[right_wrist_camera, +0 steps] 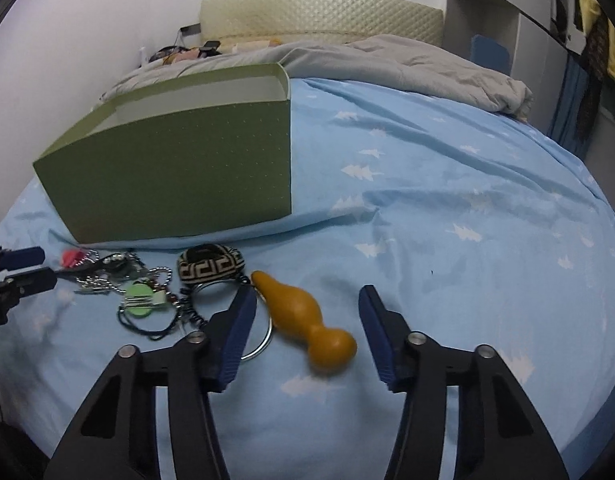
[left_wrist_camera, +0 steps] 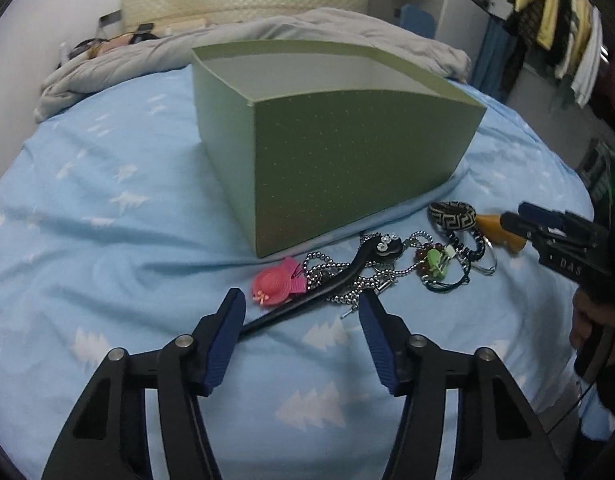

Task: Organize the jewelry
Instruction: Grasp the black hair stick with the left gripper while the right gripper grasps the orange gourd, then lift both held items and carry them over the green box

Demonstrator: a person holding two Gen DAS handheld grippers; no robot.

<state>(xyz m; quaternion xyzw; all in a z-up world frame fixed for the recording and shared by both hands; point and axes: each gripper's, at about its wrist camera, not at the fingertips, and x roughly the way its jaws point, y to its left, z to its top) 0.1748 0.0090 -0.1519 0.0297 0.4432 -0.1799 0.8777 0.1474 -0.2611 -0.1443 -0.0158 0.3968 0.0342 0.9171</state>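
**Two spread tongs closing in on a jewelry pile beside an open green box**

The view is looking along two hand-held tools over a bed with a pale blue sheet (right_wrist_camera: 447, 208). The left tongs (left_wrist_camera: 301, 306) are standing wide apart and holding nothing, with the tip of a black hair stick (left_wrist_camera: 307, 296) lying on the sheet between them. At 11 o'clock from that stick a pink hat-shaped clip (left_wrist_camera: 272, 281) is resting, and at 1 o'clock a silver bead chain (left_wrist_camera: 347, 280) is tangling with a green charm (left_wrist_camera: 434, 261) and a patterned black-and-cream bangle (left_wrist_camera: 452, 214).

The right tongs (right_wrist_camera: 307, 304) are also spread and empty, straddling an orange wooden gourd (right_wrist_camera: 307, 320) that is lying on its side with a metal ring (right_wrist_camera: 263, 340) at its 9 o'clock.

The sorting appears to be just beginning: every piece seen is lying on the sheet. The next move is likely calling for each tool to lower, close on its piece, and lift it clear of the tangle.

At 12 o'clock from the pile, a green box (left_wrist_camera: 347, 148) is standing open and upright. Its pale inner walls are showing; its floor is hidden, so its contents cannot be told.
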